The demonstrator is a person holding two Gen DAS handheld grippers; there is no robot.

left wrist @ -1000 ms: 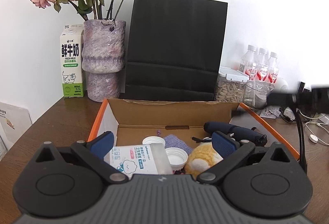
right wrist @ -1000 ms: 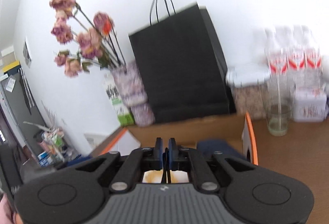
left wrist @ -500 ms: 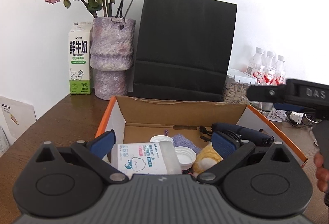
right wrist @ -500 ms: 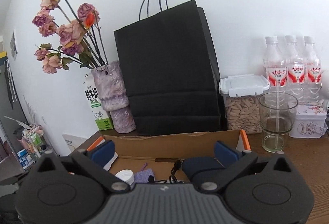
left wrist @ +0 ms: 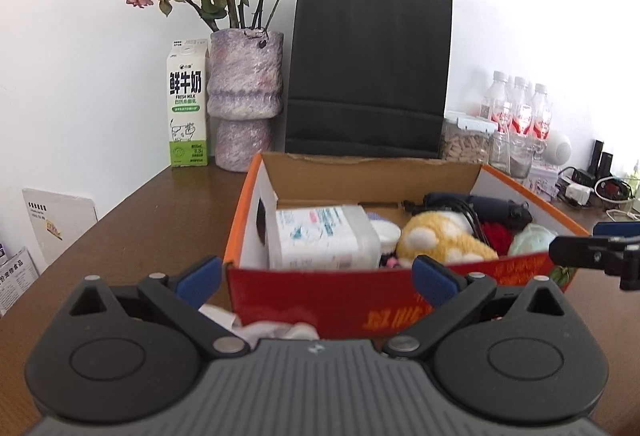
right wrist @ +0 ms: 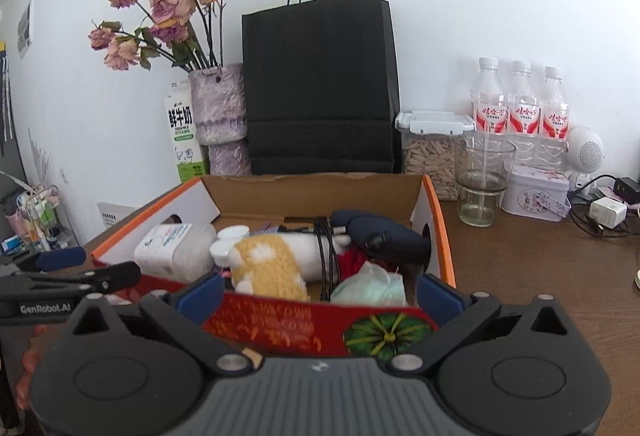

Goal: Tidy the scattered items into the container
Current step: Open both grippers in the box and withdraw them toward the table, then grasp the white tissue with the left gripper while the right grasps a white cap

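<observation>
An open cardboard box (left wrist: 400, 300) with orange rims and a red front stands on the brown table; it also shows in the right wrist view (right wrist: 436, 220). Inside lie a pack of wipes (left wrist: 324, 236), a yellow and white plush toy (left wrist: 436, 240), a dark blue device with a cord (right wrist: 384, 232), a red item (left wrist: 496, 236), a pale green bundle (right wrist: 372, 288) and white lids (right wrist: 228, 240). My left gripper (left wrist: 316, 276) is open and empty in front of the box. A crumpled white item (left wrist: 272, 328) lies on the table between its fingers. My right gripper (right wrist: 320, 294) is open and empty at the box's front.
Behind the box stand a black paper bag (left wrist: 368, 72), a purple vase with dried roses (left wrist: 244, 100) and a milk carton (left wrist: 186, 104). To the right are a seed container (right wrist: 430, 152), a glass (right wrist: 482, 180), water bottles (right wrist: 520, 104), a tin (right wrist: 534, 192) and chargers with cables (right wrist: 604, 212).
Both grippers have drawn back from over the box to its front side. The right gripper, shut one second ago, has opened. The pale green bundle now lies in the box.
</observation>
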